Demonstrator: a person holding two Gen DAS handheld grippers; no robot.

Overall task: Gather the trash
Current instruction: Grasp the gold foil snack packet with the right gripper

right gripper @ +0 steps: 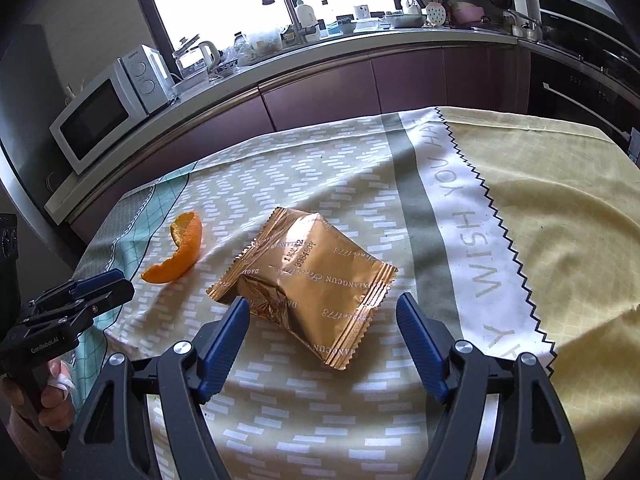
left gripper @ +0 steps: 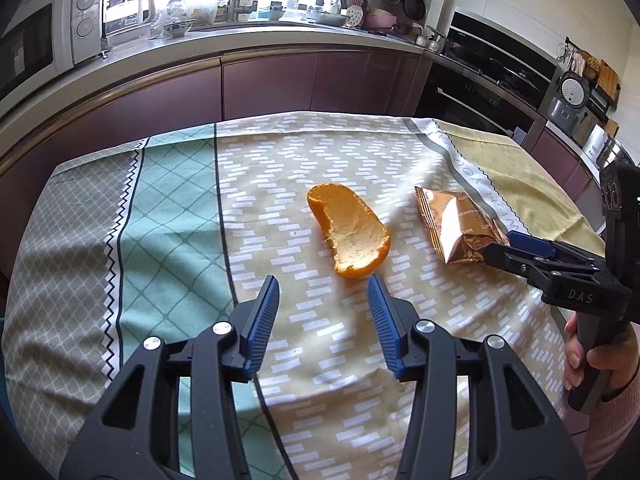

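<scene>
In my left wrist view, the white microwave point(left gripper: 44, 36) sits at the upper left on the kitchen counter, and below it the patterned cloth point(left gripper: 168, 208) covers the tabletop. My left gripper point(left gripper: 324, 282) fills the lower centre, its jaws partly open with nothing between them; the orange peel point(left gripper: 348, 236) lies just beyond the tips, pith side up, in the middle of the frame. To the right of it is the gold snack wrapper point(left gripper: 456, 226), and at the right edge my right gripper point(left gripper: 500, 244) reaches in, a hand point(left gripper: 596, 356) on its handle, tips at the wrapper's near corner. In my right wrist view, the left gripper point(right gripper: 104, 284) shows at the lower left edge, the peel point(right gripper: 180, 256) just right of it, then the wrapper point(right gripper: 308, 284) at centre. My right gripper point(right gripper: 320, 302) has its jaws spread wide to either side of the wrapper's near end, not pressing on it.
</scene>
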